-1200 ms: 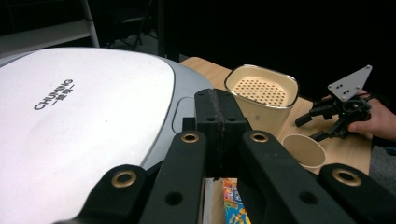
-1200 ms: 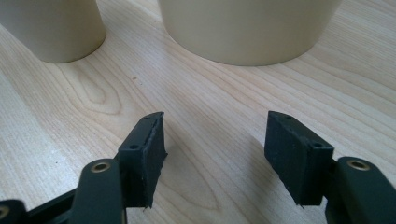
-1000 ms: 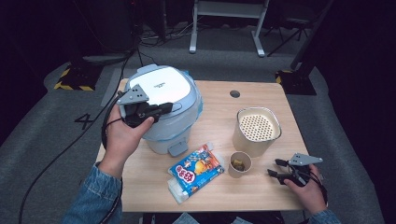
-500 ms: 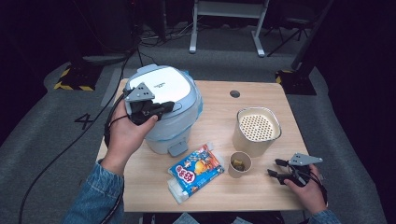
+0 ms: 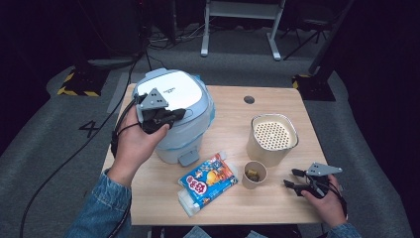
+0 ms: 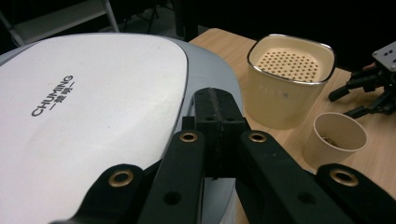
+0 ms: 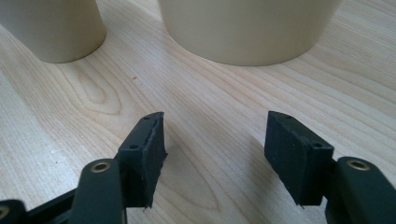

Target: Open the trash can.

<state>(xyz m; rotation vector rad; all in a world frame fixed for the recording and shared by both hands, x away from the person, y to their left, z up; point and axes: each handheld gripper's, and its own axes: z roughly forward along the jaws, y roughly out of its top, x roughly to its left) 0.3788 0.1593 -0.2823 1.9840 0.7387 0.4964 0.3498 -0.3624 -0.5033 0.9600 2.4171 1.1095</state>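
A person holds the left gripper (image 5: 177, 115) over a big white and light blue cooker (image 5: 185, 89) that stands on the wooden tabletop (image 5: 233, 109). In the left gripper view, its two black fingers (image 6: 219, 116) are clenched, pad against pad, with nothing held between them. The cooker's white lid (image 6: 93, 116) lies right under the fingers and spreads out to one side of them, and the tips sit over the grey rim of the lid. It is hard to tell if the tips touch the lid or hang just above it. Past these fingers and off to the other side stands a tan pot (image 6: 289, 79) with a top full of little holes, and a small paper cup (image 6: 338, 137) stands just beside it, nearer to the fingers. The right gripper (image 5: 292, 179) is low, near the front edge of the tabletop, well apart from the cooker. In the right gripper view its fingers (image 7: 144, 149) are released, with a wide gap and just bare wood (image 7: 187, 93) between them. They hold nothing. The paper cup (image 7: 51, 28) is in front of these fingers, out past one tip, and the tan pot (image 7: 247, 28) is straight ahead of the gap; both are near but do not touch the fingers. In the high view a bright blue snack bag (image 5: 208, 182) lies flat between the two grippers, just beside the paper cup (image 5: 255, 173) and in front of the cooker.
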